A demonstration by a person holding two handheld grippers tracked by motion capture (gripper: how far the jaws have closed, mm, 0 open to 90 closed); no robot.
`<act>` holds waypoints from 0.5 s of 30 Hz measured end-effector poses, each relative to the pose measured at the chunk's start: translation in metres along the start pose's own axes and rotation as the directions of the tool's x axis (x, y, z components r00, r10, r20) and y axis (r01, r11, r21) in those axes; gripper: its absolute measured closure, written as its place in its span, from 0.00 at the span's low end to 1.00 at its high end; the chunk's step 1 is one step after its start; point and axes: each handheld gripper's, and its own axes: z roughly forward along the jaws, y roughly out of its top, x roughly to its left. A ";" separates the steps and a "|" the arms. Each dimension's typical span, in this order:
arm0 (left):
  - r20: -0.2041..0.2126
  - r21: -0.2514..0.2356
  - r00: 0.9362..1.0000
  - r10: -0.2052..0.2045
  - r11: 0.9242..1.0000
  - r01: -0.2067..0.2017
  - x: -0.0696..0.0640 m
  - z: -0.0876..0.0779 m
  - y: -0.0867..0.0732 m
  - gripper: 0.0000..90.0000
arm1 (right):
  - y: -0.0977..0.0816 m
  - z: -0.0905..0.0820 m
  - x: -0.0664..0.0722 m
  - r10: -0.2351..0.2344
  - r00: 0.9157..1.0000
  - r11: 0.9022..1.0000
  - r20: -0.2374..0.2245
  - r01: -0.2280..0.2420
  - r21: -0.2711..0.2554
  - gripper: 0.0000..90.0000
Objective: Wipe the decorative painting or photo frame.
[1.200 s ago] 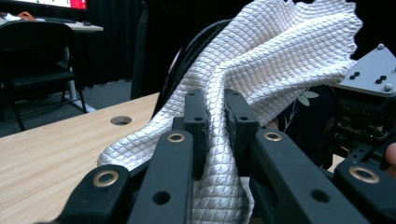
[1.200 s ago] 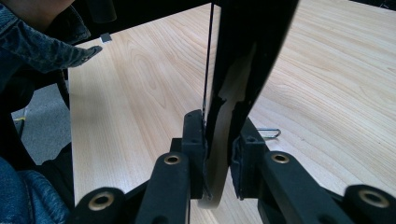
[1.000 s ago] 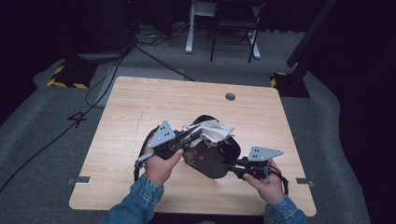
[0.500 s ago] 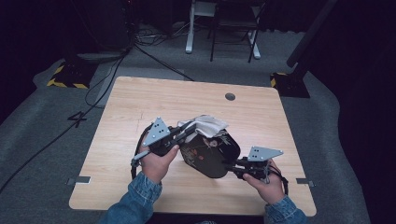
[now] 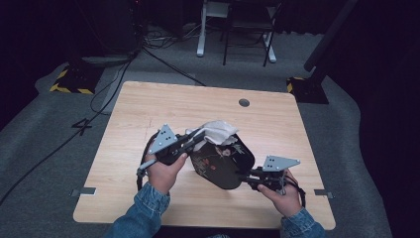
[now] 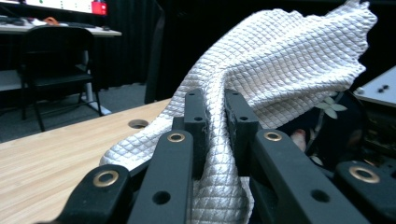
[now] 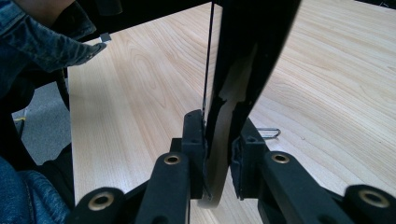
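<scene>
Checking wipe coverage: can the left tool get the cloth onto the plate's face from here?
Probably yes. The left tool is shut on the white cloth, which already lies at the upper edge of the black plate; the right tool holds the plate's rim, nothing between.

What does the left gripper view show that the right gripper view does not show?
Left gripper view: its jaws are shut on a white quilted cloth, which drapes over a black plate with a flower pattern; a chair stands behind the table.

Right gripper view: its jaws are shut on the plate's rim, seen edge-on, pale underneath; a denim sleeve sits at upper left.

Both: two black jaws closed on something, and the light wooden table.
</scene>
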 end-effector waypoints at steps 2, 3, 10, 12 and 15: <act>0.016 0.009 1.000 0.002 1.000 -0.002 -0.005 0.003 -0.001 0.91 | 0.000 0.000 0.000 0.000 1.000 1.000 0.001 0.000 0.000 0.87; 0.025 0.009 1.000 0.004 1.000 -0.005 -0.007 0.006 -0.002 0.91 | 0.000 0.000 0.000 0.001 1.000 1.000 0.002 -0.001 0.000 0.87; 0.077 0.039 0.997 0.008 0.999 -0.011 -0.021 0.014 -0.006 0.91 | 0.000 0.000 0.001 -0.001 1.000 1.000 0.005 0.001 0.001 0.87; 0.077 0.043 0.997 0.019 0.999 -0.022 -0.022 0.015 -0.006 0.91 | 0.000 0.000 0.001 0.000 1.000 1.000 0.005 0.000 0.001 0.87; 0.067 0.039 0.998 0.022 0.999 -0.024 -0.020 0.013 -0.006 0.91 | 0.000 0.000 0.001 -0.001 1.000 1.000 0.005 0.001 0.001 0.87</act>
